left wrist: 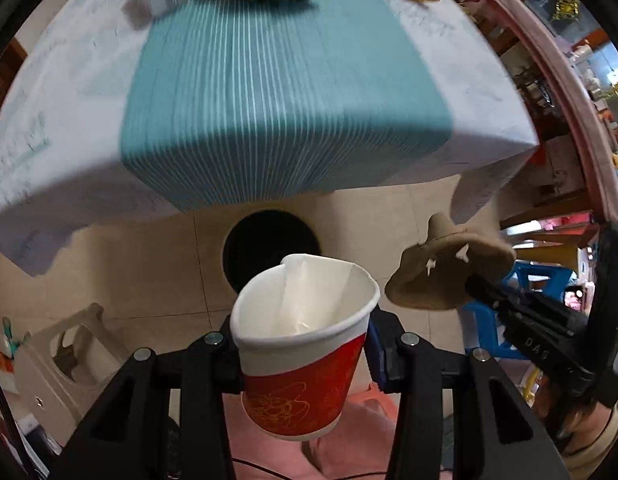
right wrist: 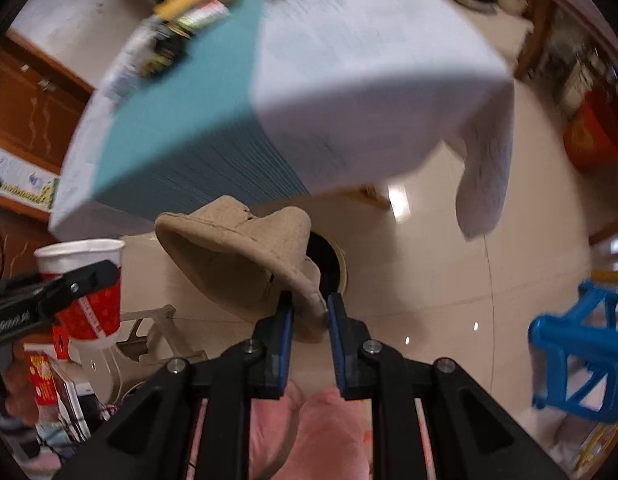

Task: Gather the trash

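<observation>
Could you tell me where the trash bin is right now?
The trash bin stands on the tiled floor just past the table's draped edge, directly beyond the paper cup in the left wrist view, partly hidden behind the brown pulp piece in the right.

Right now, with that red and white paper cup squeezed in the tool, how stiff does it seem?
Probably quite soft: the paper cup's rim is bent out of round where the left tool pinches it. It looks empty, so likely light. Squeezed harder, it might crumple further.

Squashed red-white paper cup (left wrist: 305, 344) beside brown pulp tray (left wrist: 445, 268).
</observation>
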Available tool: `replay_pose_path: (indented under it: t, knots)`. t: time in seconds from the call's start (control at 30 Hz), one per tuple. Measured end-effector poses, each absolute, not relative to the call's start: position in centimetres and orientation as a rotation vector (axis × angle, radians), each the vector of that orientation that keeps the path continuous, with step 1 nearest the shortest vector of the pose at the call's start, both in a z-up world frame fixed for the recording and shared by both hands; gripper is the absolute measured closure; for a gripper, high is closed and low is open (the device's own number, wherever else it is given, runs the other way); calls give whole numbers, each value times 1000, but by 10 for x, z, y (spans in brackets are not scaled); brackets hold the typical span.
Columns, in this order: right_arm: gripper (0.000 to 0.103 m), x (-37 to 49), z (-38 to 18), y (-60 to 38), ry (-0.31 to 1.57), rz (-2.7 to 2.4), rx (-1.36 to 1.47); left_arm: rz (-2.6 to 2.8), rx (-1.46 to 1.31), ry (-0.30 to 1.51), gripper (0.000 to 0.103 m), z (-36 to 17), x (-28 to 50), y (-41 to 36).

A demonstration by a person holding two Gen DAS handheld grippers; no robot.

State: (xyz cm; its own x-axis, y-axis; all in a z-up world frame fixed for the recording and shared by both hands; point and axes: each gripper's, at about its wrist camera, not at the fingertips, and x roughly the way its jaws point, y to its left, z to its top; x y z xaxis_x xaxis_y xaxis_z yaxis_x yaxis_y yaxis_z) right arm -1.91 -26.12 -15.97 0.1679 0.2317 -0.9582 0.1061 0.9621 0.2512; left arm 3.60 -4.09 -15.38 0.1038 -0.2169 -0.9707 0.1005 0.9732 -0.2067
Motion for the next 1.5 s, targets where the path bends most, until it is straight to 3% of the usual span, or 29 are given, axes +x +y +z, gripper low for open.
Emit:
replay_pose_path:
  t: [0.37, 0.53, 0.7, 0.73, 1.5]
  knots:
    - [87, -26, -317, -252, 1560, -100, 415, -129, -166, 1417, 58, -296, 46, -34]
    - [91, -13, -374, -227, 1598, -109, 413, -84, -181, 1424, 54, -357, 50, -27]
    - [93, 3, -407, -198, 1599, -72, 407, -40, -235, 1435, 15, -396, 54, -15]
    - [93, 5, -412, -194, 1592, -55, 407, -37, -237, 1432, 13, -401, 55, -12]
    - [92, 6, -444, -195, 1429, -57, 455, -14, -192, 1351, 13, -425, 37, 7]
